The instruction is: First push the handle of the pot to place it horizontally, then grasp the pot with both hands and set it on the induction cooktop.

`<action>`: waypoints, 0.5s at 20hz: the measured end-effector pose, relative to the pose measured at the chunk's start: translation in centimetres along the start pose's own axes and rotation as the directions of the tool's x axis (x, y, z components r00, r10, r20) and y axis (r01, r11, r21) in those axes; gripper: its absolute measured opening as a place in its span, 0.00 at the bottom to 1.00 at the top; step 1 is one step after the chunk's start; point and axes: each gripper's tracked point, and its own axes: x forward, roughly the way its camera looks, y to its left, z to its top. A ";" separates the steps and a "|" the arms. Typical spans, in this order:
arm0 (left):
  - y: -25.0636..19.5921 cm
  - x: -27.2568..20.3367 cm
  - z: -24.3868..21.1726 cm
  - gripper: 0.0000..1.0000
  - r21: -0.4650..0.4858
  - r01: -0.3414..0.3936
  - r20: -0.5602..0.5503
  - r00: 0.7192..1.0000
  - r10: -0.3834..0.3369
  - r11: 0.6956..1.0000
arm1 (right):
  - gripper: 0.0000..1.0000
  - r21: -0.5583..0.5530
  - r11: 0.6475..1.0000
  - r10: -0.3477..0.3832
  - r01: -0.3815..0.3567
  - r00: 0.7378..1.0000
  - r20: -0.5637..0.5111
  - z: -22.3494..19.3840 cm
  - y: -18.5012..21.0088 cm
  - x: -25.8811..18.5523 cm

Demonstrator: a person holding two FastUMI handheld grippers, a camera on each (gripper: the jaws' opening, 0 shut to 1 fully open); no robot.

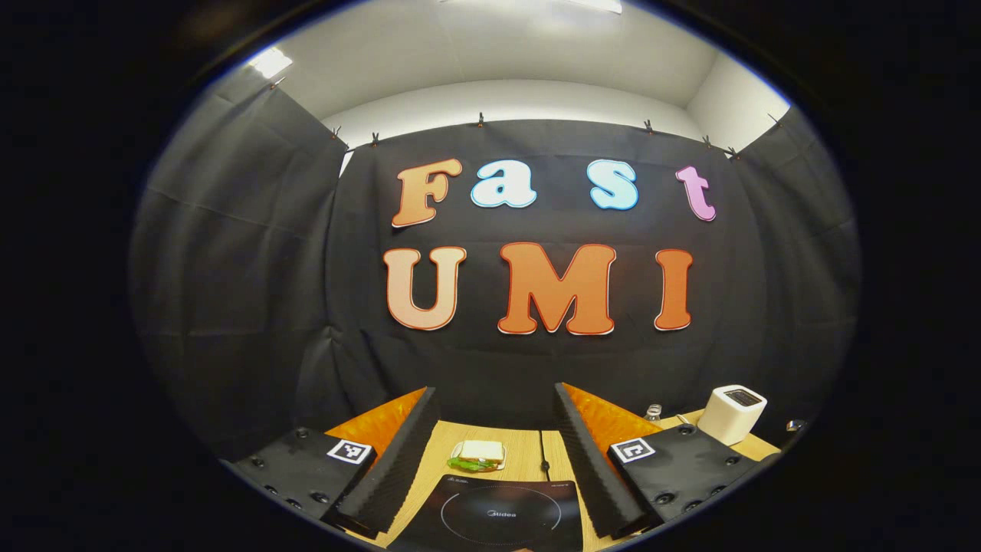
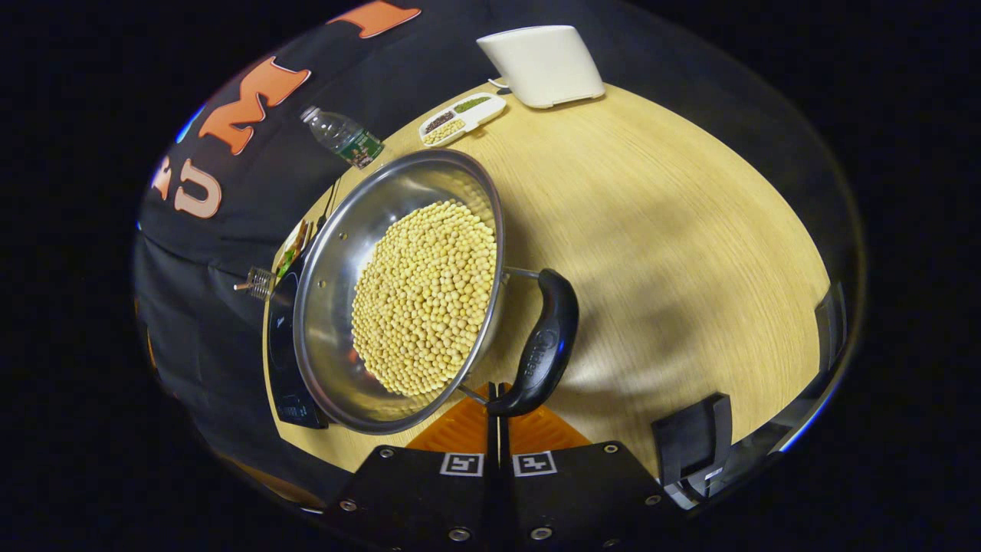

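Observation:
A steel pot full of yellow beans sits on the wooden table. Its black side handle faces my right gripper, and a small metal fitting sticks out of the far rim. My right gripper is shut with nothing between its fingers, and its tips touch the lower end of that handle. The black induction cooktop lies just beyond the pot, partly hidden by it. My left gripper hangs open above the cooktop, holding nothing.
A plate with a sandwich lies behind the cooktop. A white appliance, a compartment tray of beans and a water bottle stand along the table's far side. A dark block sits near the table edge.

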 end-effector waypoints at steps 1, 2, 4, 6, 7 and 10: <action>0.0 -0.1 0.2 0.98 0.003 0.002 0.006 1.000 -0.002 1.000 | 0.00 0.005 1.000 -0.008 0.008 1.000 0.008 0.5 -0.4 0.1; 0.0 -0.1 0.3 0.98 0.007 0.001 0.011 1.000 -0.001 1.000 | 0.00 0.003 1.000 -0.016 0.016 1.000 0.010 0.8 -0.6 0.1; 0.1 -0.2 0.5 0.98 0.012 -0.004 0.020 1.000 0.003 1.000 | 0.00 -0.004 0.999 -0.033 0.033 0.999 0.016 1.7 -0.7 0.4; 0.3 -0.2 0.4 0.98 0.020 -0.008 0.027 1.000 0.008 1.000 | 0.00 -0.006 0.999 -0.048 0.048 0.999 0.025 2.7 -0.7 0.7; 0.3 -0.2 0.2 0.98 0.029 -0.007 0.026 1.000 0.006 1.000 | 0.00 -0.003 0.998 -0.056 0.056 0.998 0.031 3.2 -0.8 0.7; 0.3 0.0 -0.1 0.98 0.039 -0.006 0.023 1.000 0.005 0.999 | 0.00 -0.003 0.997 -0.082 0.083 0.996 0.045 4.6 -1.3 0.7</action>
